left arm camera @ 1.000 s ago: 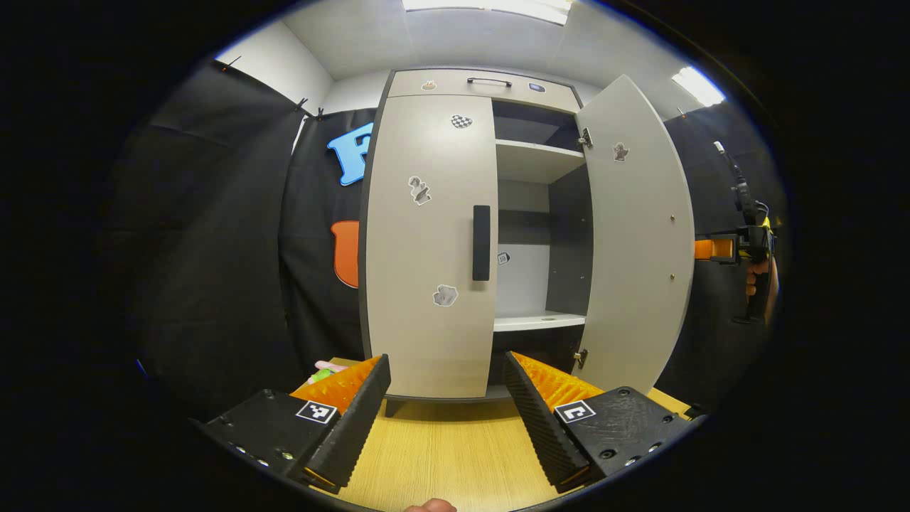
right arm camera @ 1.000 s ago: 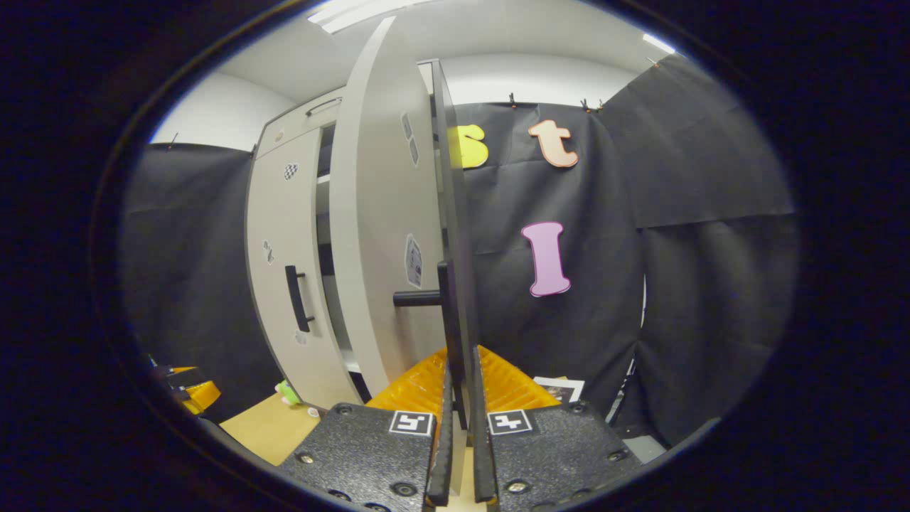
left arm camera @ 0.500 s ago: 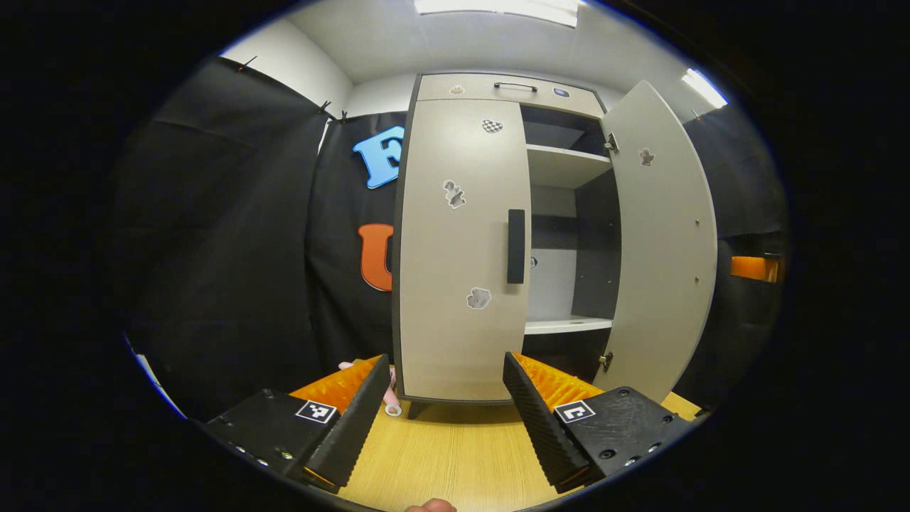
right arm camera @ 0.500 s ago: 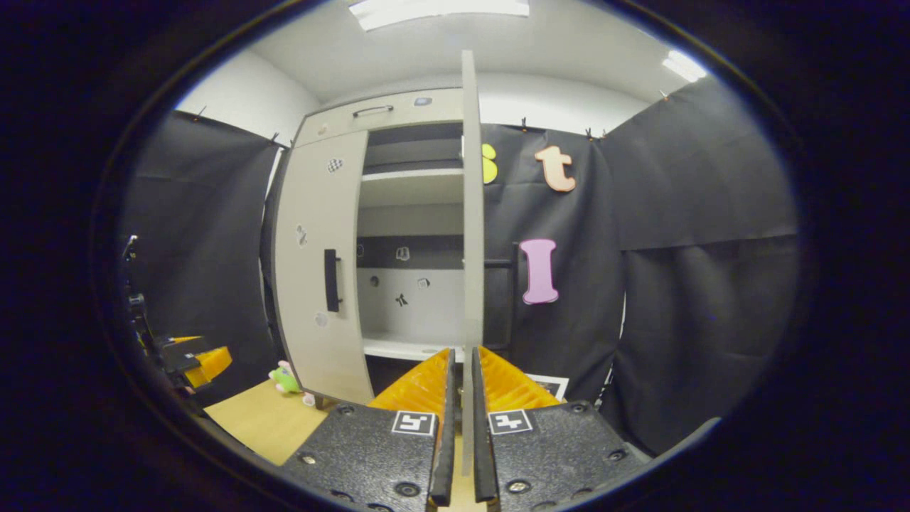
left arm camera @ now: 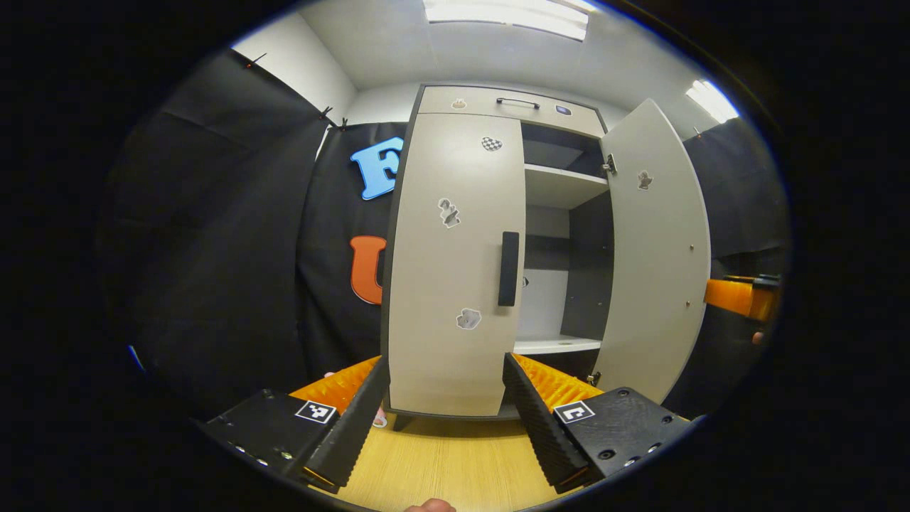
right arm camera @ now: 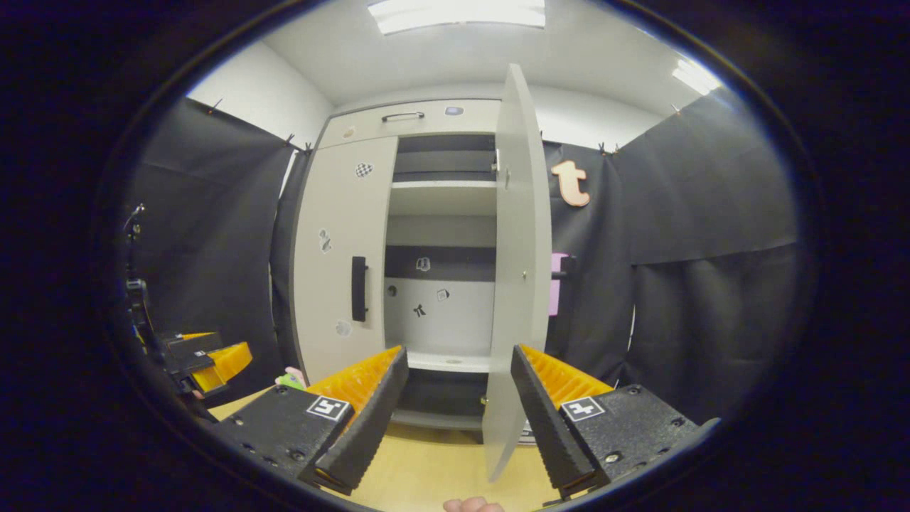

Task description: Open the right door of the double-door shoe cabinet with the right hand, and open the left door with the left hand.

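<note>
So the right door point(left arm camera: 657, 256) is swung wide open already, and the left door point(left arm camera: 455, 263) is flat shut, which makes the left one what's left to do. What matters is where its handle point(left arm camera: 508, 268) sits relative to the left claw point(left arm camera: 444, 409): in the left gripper view it's a black vertical bar near the door's inner edge, straight ahead, well above the fingertips and a touch right of the centre line between them. Its long axis runs up and down, so I'd guess the fingers need to come in on either side of it, left and right, after rising to its height. That claw has its fingers spread apart with nothing between them, with the door's bottom edge framed in the gap, well short of touching. The right claw point(right arm camera: 458, 419) is spread wide too, holding nothing, with the open door's edge standing in front of it. In the right gripper view the handle point(right arm camera: 359, 288) sits off to the left, so the left claw is the better lined-up one. The cupboard point(left arm camera: 498, 103) stands on a wooden tabletop point(left arm camera: 441, 466).
</note>
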Available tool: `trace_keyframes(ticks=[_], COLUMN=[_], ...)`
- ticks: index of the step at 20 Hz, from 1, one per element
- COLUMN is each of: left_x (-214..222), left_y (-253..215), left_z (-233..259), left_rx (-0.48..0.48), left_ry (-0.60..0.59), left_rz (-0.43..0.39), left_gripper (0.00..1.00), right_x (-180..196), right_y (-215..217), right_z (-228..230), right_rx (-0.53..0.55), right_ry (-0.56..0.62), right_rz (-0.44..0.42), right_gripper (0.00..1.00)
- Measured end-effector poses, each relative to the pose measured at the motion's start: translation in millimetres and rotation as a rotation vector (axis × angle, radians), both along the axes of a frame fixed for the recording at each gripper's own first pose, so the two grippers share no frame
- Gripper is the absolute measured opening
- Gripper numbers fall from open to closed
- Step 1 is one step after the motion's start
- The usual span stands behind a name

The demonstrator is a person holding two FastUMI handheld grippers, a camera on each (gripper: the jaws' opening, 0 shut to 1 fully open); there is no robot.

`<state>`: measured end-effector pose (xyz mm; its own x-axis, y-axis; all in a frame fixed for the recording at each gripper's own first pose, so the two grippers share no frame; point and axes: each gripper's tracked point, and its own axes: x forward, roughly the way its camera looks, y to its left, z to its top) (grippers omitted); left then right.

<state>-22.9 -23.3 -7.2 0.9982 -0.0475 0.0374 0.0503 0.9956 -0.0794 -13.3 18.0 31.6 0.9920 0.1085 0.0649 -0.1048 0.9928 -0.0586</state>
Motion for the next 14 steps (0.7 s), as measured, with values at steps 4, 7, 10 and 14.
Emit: trace_keyframes(ticks=[4,7,10,14], left_x=[48.2,100.6,153.4,205.0], left_y=[-45.8,-61.8,-79.2,-95.4], left_z=[46.6,78.5,87.3,89.7], left_rx=[-0.095,-0.108,-0.096,-0.026], left_ry=[-0.04,-0.088,-0.064,-0.044], left_rz=[-0.146,-0.173,-0.178,-0.135], left_gripper=[0.95,0.94,0.95,0.95], right_x=[-7.3,-20.6,-30.9,-38.6], right_y=[6.4,3.5,-11.0,-38.7], right_z=[-21.8,-39.5,-49.4,-53.7], right_rx=[-0.009,-0.006,-0.004,0.008], right_ry=[0.048,0.076,0.09,0.095], right_rz=[0.027,0.041,0.006,-0.064], right_gripper=[0.94,0.93,0.92,0.92])
